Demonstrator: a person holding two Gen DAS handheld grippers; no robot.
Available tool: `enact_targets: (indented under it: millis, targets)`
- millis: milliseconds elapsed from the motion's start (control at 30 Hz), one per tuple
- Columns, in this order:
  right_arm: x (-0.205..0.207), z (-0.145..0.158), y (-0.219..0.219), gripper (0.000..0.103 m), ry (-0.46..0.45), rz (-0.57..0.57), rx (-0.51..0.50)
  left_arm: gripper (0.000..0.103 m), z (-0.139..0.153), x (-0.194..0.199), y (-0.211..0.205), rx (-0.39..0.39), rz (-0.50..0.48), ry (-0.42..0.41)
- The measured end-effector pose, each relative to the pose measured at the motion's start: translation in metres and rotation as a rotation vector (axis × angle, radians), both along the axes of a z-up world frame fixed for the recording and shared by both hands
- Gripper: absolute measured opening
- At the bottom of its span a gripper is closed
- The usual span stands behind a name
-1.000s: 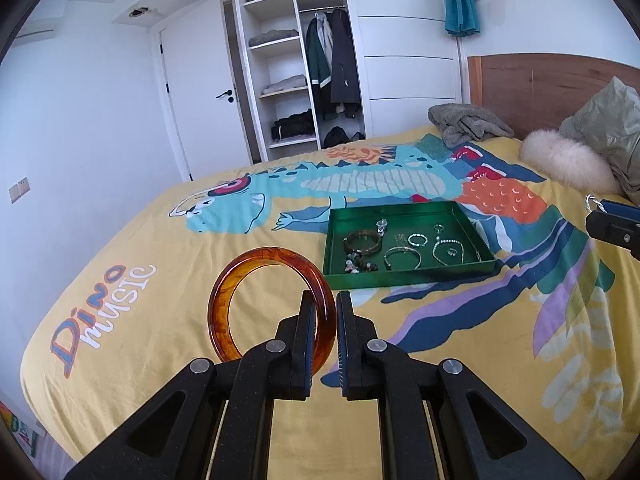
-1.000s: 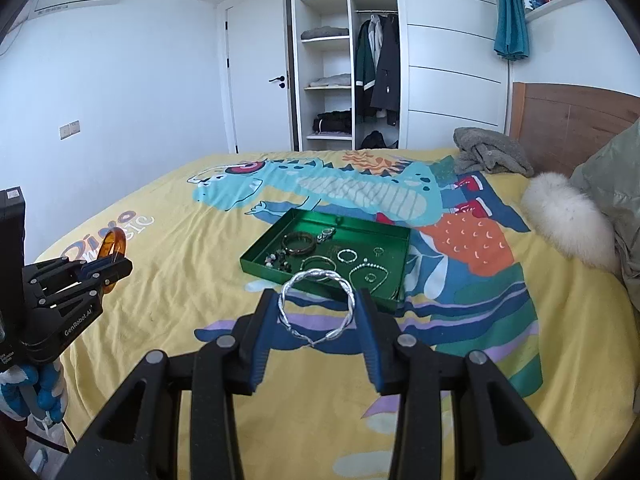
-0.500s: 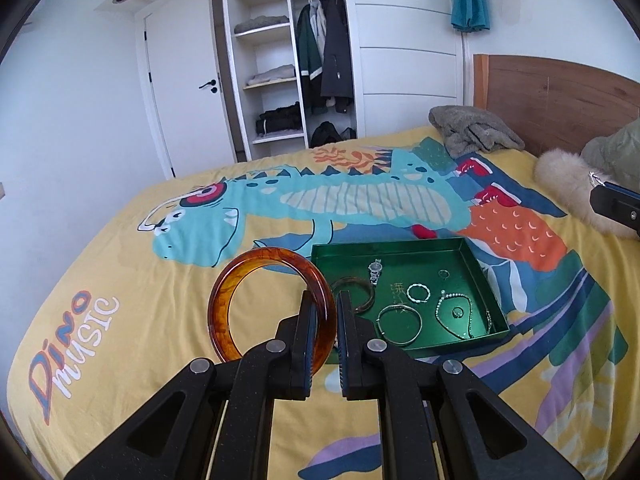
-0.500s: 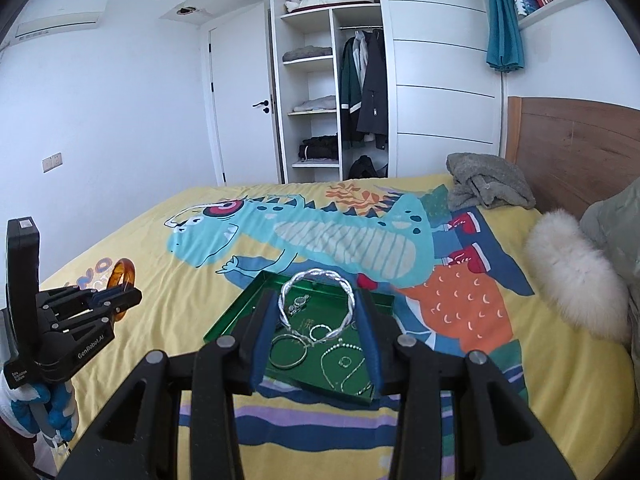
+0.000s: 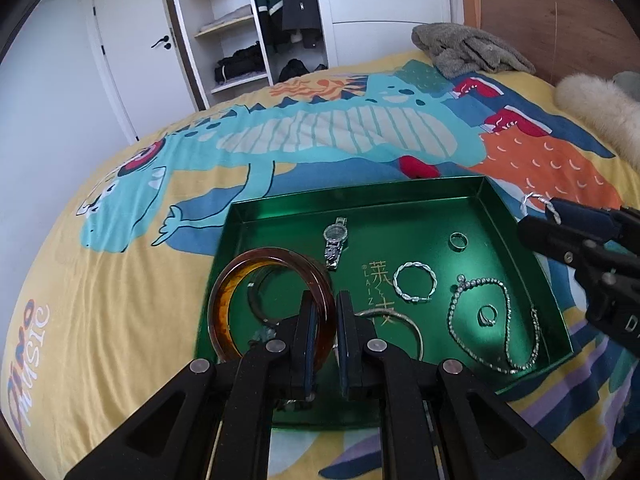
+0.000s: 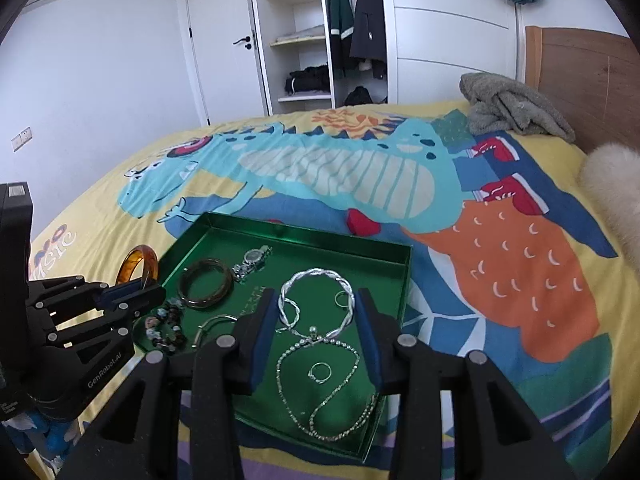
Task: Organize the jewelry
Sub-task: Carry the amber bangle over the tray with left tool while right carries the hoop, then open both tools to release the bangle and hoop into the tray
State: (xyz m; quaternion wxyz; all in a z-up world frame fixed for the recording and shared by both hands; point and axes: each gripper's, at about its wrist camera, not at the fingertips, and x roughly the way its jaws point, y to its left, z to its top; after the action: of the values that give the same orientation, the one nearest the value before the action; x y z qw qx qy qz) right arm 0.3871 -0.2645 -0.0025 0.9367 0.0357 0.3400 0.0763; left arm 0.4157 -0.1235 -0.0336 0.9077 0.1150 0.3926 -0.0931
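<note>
My left gripper [image 5: 323,312] is shut on an amber bangle [image 5: 224,300] and holds it above the near left part of the green tray [image 5: 360,196]. My right gripper [image 6: 318,312] is shut on a twisted silver bangle [image 6: 316,276] and holds it above the tray [image 6: 406,280]. The tray holds a watch [image 5: 335,240], a dark bangle [image 6: 206,284], a small twisted silver bracelet [image 5: 414,282], rings, a chain necklace [image 5: 496,320] and a bead bracelet [image 6: 164,326]. The right gripper also shows at the right edge of the left wrist view [image 5: 560,220].
The tray lies on a bed with a yellow dinosaur cover [image 5: 320,128]. A grey garment [image 6: 516,108] and a fluffy cream cushion [image 6: 612,188] lie near the wooden headboard [image 5: 560,20]. An open wardrobe [image 6: 320,32] and a door [image 6: 220,48] stand behind.
Both grippers have moved forward and down toward the tray, each still holding its bangle. The tray now lies right below both of them.
</note>
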Motion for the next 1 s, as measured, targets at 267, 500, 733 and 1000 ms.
enact_targets:
  millis: [267,500,733,1000]
  targets:
    - [0.054,-0.057,-0.003,0.037,0.156,0.012,-0.038,0.01,-0.038,0.049,-0.028,0.091,0.003,0.05]
    - [0.067,-0.082,0.004,0.037,0.214,0.041,-0.097,0.01,-0.056,0.059,-0.031,0.139,0.008,0.047]
    - [0.064,-0.079,0.006,0.038,0.201,0.046,-0.121,0.017,-0.054,0.059,-0.021,0.101,0.033,0.04]
    - [0.037,-0.05,0.005,0.04,0.152,0.031,-0.119,0.04,-0.014,0.022,-0.002,0.062,0.05,-0.026]
